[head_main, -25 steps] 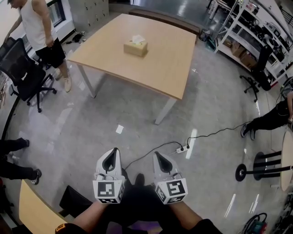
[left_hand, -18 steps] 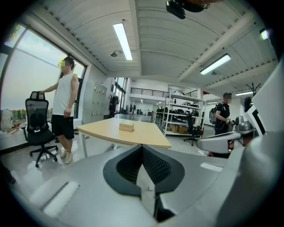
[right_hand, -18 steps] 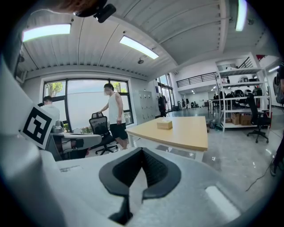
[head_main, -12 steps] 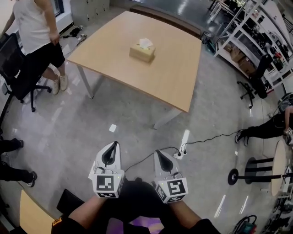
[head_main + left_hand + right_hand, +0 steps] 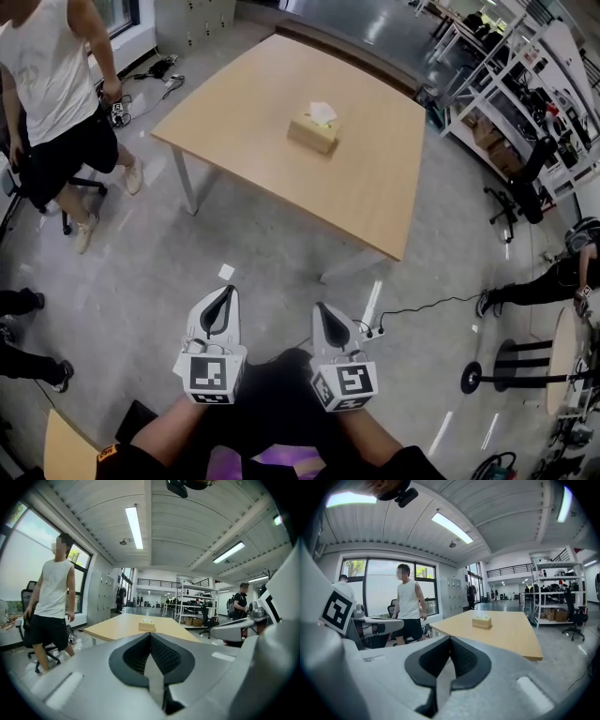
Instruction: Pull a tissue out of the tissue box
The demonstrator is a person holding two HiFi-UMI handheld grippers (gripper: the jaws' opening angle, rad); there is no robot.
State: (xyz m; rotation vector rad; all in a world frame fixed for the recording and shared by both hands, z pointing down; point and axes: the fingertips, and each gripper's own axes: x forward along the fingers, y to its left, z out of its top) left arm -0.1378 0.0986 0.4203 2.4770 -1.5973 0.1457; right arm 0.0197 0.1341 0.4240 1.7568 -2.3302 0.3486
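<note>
Nearest, the left gripper [image 5: 223, 300] and the right gripper [image 5: 324, 317] are held side by side low over the grey floor, apart from each other. In both gripper views the jaws are pressed together at the tips with nothing between them. Just beyond the right gripper a white power strip [image 5: 370, 330] lies on the floor with its black cable [image 5: 427, 303] running right. Farther on stands a wooden table [image 5: 375, 187], and the tissue box [image 5: 312, 134] sits near its middle, well away from both grippers, with a white tissue [image 5: 322, 112] sticking up from its top. Left of the table stands a person in a white sleeveless top [image 5: 47, 75]; metal shelving [image 5: 511, 70] lines the far right.
</note>
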